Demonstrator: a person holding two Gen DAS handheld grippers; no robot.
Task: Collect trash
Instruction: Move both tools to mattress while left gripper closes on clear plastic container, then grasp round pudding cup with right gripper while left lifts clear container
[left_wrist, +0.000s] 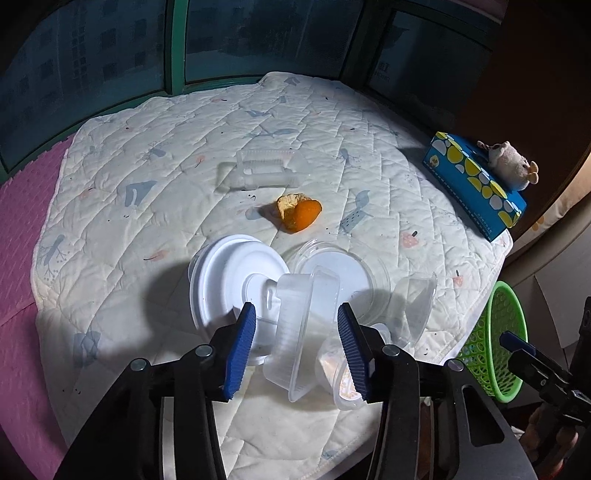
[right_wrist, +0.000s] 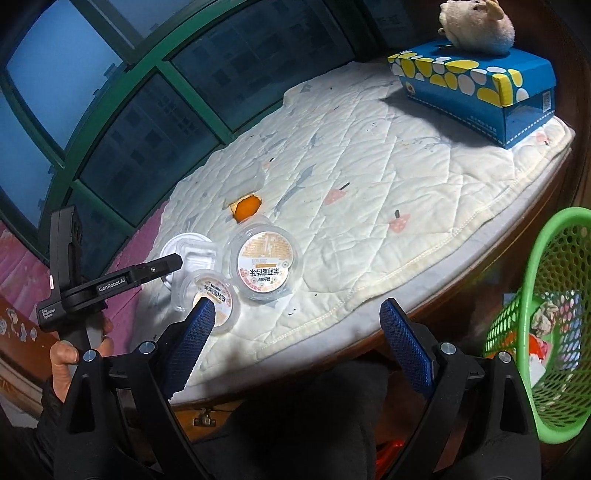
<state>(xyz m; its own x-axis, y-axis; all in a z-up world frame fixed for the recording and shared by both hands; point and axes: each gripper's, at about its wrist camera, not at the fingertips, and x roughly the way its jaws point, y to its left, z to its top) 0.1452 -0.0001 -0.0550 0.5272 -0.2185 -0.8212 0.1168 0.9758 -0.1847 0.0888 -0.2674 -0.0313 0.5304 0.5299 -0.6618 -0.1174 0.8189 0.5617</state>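
Left gripper (left_wrist: 297, 347) jaws astride clear tray (left_wrist: 295, 332) — pads apart; right gripper (right_wrist: 295, 343) agape.

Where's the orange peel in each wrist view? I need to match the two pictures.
Left wrist: the orange peel lies mid-frame on the quilt, beyond the plastic containers, just in front of a clear tray.
Right wrist: the orange peel sits left of centre, behind the labelled round tub.
Shared landmark: the blue tissue box, at the right in both.
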